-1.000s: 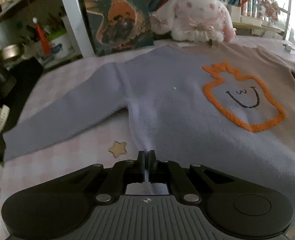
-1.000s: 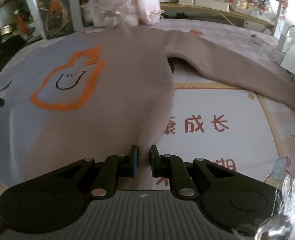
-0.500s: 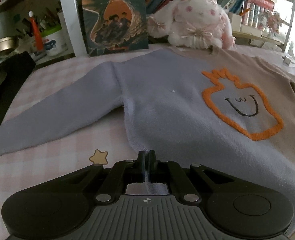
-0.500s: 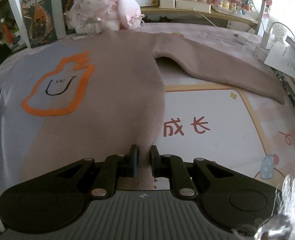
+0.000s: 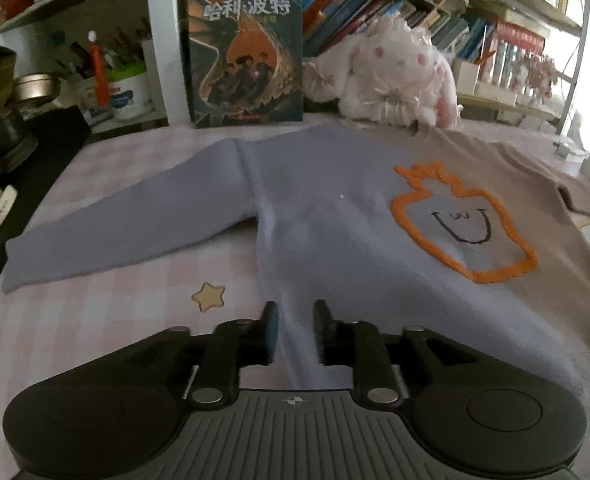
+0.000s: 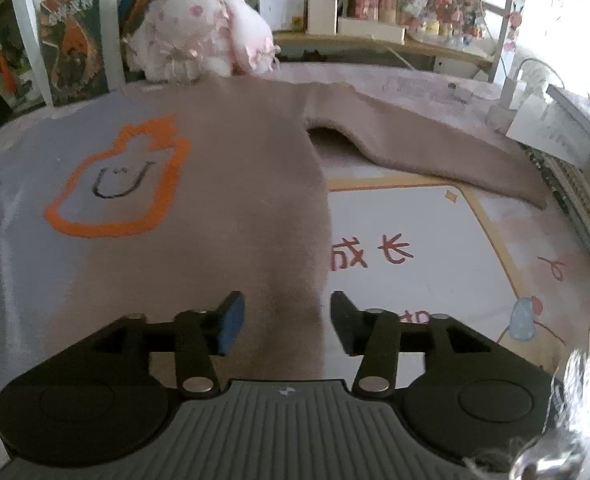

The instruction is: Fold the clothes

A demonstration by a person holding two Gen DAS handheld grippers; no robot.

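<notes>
Left wrist view: both grippers letting go of the sweater's bottom hem.

The sweater (image 5: 335, 232) lies flat, face up on the table (image 5: 95, 304), collar at 12 o'clock by the plush rabbit (image 5: 395, 76), its 2 sleeves spread toward 9 and 3 o'clock. The left gripper (image 5: 293, 330) is opening, hem cloth between its parted jaws but no longer pinched; the right gripper (image 6: 287, 320) is opening wider, astride the hem's brown corner. To do this well, I judge: let the cloth drop fully free before lifting away so the hem stays smooth, then take 1 sleeve (image 6: 435, 148) by its cuff and fold it inward.
</notes>
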